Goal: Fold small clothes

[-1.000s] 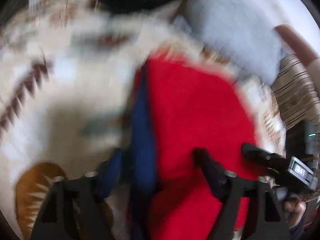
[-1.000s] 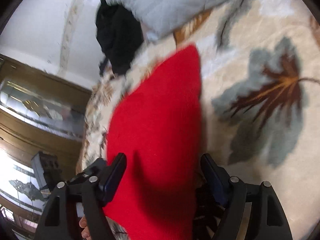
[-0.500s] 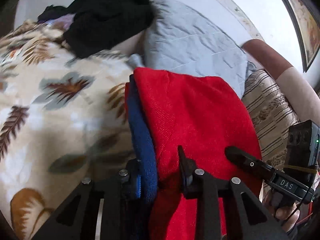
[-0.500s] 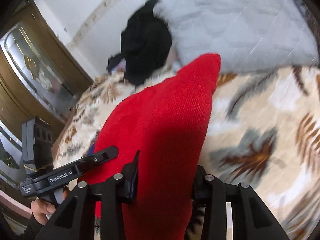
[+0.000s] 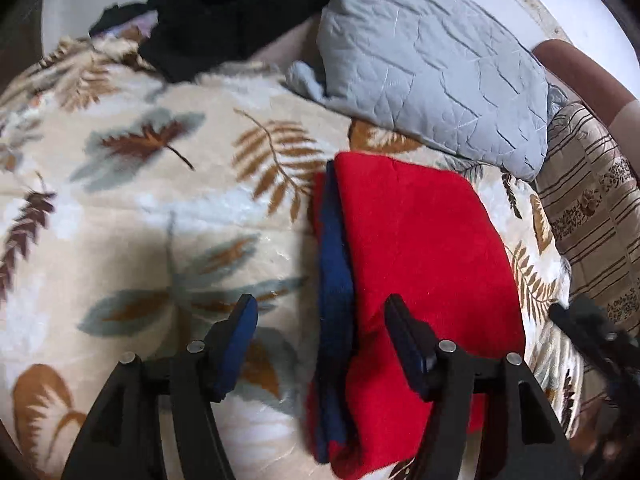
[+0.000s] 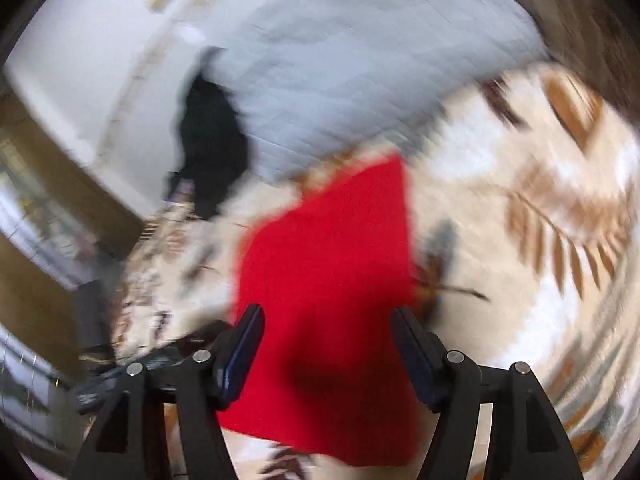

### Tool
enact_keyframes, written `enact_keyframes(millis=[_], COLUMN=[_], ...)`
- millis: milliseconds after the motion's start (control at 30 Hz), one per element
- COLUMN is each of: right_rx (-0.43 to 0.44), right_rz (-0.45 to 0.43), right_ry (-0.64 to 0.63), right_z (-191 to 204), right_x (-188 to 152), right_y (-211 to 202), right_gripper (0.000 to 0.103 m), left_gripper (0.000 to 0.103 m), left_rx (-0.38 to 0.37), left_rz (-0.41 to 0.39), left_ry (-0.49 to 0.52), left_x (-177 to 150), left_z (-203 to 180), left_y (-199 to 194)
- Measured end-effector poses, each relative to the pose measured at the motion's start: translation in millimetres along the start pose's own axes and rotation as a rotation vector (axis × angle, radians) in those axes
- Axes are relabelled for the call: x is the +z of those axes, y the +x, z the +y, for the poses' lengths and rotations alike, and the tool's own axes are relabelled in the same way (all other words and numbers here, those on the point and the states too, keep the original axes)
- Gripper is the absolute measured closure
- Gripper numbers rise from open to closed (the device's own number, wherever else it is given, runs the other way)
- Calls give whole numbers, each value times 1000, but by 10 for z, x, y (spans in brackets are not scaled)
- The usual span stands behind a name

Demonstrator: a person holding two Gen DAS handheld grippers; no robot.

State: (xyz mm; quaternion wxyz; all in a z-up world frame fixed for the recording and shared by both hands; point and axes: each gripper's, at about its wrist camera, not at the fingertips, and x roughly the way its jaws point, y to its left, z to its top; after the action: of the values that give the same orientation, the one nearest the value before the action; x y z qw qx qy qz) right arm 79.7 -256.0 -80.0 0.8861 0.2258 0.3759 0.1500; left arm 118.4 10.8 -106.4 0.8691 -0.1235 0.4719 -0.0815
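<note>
A folded red garment [image 5: 424,256] with a dark blue layer [image 5: 334,280] along its left edge lies flat on the leaf-print blanket [image 5: 140,220]. My left gripper [image 5: 320,340] is open, its fingers either side of the garment's near blue edge, gripping nothing. In the blurred right wrist view the same red garment [image 6: 328,292] lies on the blanket, and my right gripper [image 6: 326,348] is open over its near end. The right gripper also shows at the right edge of the left wrist view [image 5: 588,328].
A grey quilted pillow [image 5: 432,60] lies just beyond the garment. A black heap of clothes [image 5: 228,12] sits at the back left. A striped brown bedcover [image 5: 592,208] is on the right. A wooden cabinet [image 6: 52,200] stands at the left in the right wrist view.
Both grippers were shut on the garment half a second ago and have opened. The garment was lifted and now lies flat on the blanket. The right wrist view is blurred by motion.
</note>
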Motion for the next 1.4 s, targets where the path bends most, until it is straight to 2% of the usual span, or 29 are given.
enact_keyframes(millis=[67,133,233,367,467,500,600,867,933,967,1000,1033,1167,1233,1300,1400], right_rx=[34,59,-11,11,-9,-9,-63,-16,-26,-29,-39,-49,-13,-61,-123,-198], right_rz=[-15,48,160,106,58,63,159,72,87,132,204,193,117,68,23,-13], right_ry=[-58,-67,-28,-62,-123,-123,-56,-95,-67,-32,5,4,-42,-93,-182,-247], right_z=[202,262,147,342,495,486,285,488,441,350,246,233,453,549,652,687], right_x=[1,-61,-173,-112,-79,-80,-153,89,160,171,154,155,110,-20,-229,-548], right_y=[-12,204,548,361,291,338,649,497,617,784,984,1005,632,367,61,-287], right_gripper=[31,29,29,29,29,28,26,25,24,18,18,18,18,18,18,13], left_gripper=[36,36,35,32,32,32,32,32,32,32,32,32,30,23,23,22], left_rx=[40,58,80,94,91,94,103,125,131,140,151,156,220,244,261,248], left_rz=[-25,-43,-60,-76,-71,-70,-69,-70,-70,-69,-63,-61,-104,-143,-168,-186], left_ry=[18,28,50,63,72,73,73,68,65,60,55,59,91,112,134,151], left_x=[-51,-65,-100,-135,-147,-156,-174,-208,-219,-229,-245,-258,-359,-452,-547,-676], left_z=[-9,9,2,-8,-17,-18,1,116,157,179,203,218,185,109,10,-140], left_y=[-114,-211,-336,-407,-394,-396,-396,-377,-375,-374,-377,-386,-505,-618,-726,-885])
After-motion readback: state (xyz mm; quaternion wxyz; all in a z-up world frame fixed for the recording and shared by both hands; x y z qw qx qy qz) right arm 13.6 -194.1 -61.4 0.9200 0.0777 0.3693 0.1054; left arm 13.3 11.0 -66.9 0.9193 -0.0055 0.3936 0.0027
